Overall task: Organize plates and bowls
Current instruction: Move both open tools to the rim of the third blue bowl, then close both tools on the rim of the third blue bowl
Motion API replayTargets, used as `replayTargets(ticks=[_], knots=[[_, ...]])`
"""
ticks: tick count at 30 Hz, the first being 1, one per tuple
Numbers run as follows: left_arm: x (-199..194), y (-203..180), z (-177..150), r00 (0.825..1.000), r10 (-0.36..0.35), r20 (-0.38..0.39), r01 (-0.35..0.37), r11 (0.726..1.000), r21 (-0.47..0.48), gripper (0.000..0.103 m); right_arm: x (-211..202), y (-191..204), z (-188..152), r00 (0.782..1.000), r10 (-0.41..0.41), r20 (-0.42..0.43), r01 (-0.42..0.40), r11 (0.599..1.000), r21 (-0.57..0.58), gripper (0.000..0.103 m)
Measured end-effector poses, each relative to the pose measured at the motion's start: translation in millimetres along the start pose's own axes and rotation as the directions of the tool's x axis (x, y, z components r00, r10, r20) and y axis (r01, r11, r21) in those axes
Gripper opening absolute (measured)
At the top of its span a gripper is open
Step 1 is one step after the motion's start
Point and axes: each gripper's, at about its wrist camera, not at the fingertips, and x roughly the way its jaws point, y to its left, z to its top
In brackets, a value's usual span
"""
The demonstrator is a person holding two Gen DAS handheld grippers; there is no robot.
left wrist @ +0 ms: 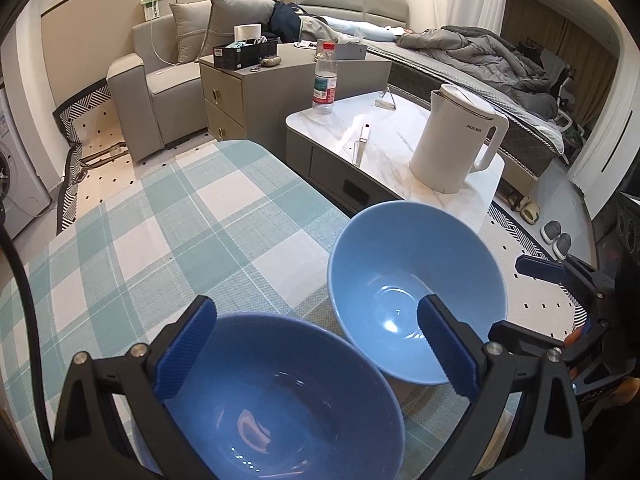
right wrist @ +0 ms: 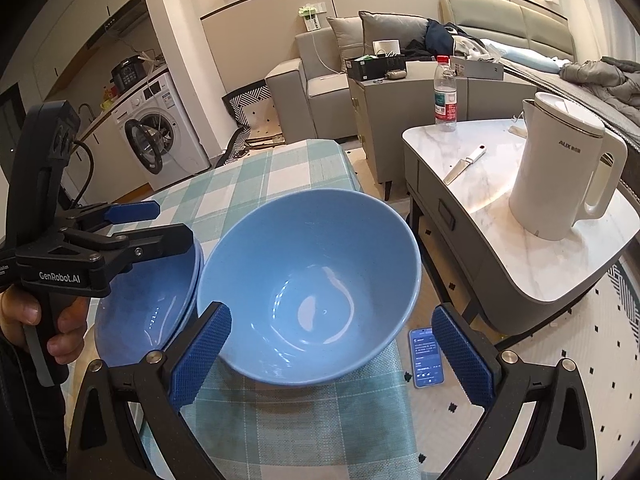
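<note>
Two blue bowls sit side by side on a table with a green-and-white checked cloth (left wrist: 168,216). The darker bowl (left wrist: 280,396) is nearest in the left wrist view. My left gripper (left wrist: 316,312) hangs open just above it, one finger on each side of its far rim. The lighter bowl (right wrist: 316,288) touches the darker bowl (right wrist: 148,304) and tilts toward the right wrist camera at the table's right edge. My right gripper (right wrist: 332,316) is open around its near rim and grips nothing. The left gripper (right wrist: 160,224) also shows there, held by a hand.
Right of the table stands a low marble coffee table (right wrist: 500,200) with a white kettle (right wrist: 560,176), a water bottle (right wrist: 445,94) and a knife (right wrist: 464,166). A phone (right wrist: 426,358) lies on the floor between the tables. A sofa (left wrist: 160,80) stands beyond.
</note>
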Motion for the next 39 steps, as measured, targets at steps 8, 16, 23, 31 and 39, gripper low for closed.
replayTargets(ticks=[8, 16, 23, 31, 39], knots=[[6, -8, 2, 1.0, -0.017, 0.0, 0.017, 0.999, 0.033, 0.095, 7, -6, -1, 1.0, -0.002, -0.012, 0.002, 1.0, 0.016, 0.102], [15, -16, 4, 0.998, -0.065, -0.027, 0.067, 0.996, 0.062, 0.069, 12, -11, -4, 1.0, -0.004, -0.026, 0.005, 1.0, 0.031, 0.102], [22, -17, 5, 0.993, -0.107, -0.041, 0.109, 0.993, 0.044, 0.051, 12, -12, -6, 1.0, -0.002, -0.028, 0.003, 0.999, 0.037, 0.102], [30, -17, 6, 0.993, -0.102, -0.056, 0.104, 0.994, 0.034, 0.047, 12, -13, -8, 1.0, 0.001, -0.03, 0.0, 0.999, 0.042, 0.102], [39, -16, 6, 0.992, -0.104, -0.078, 0.106, 0.994, 0.029, 0.047, 11, -12, -8, 1.0, 0.013, -0.02, -0.013, 0.999, 0.038, 0.102]])
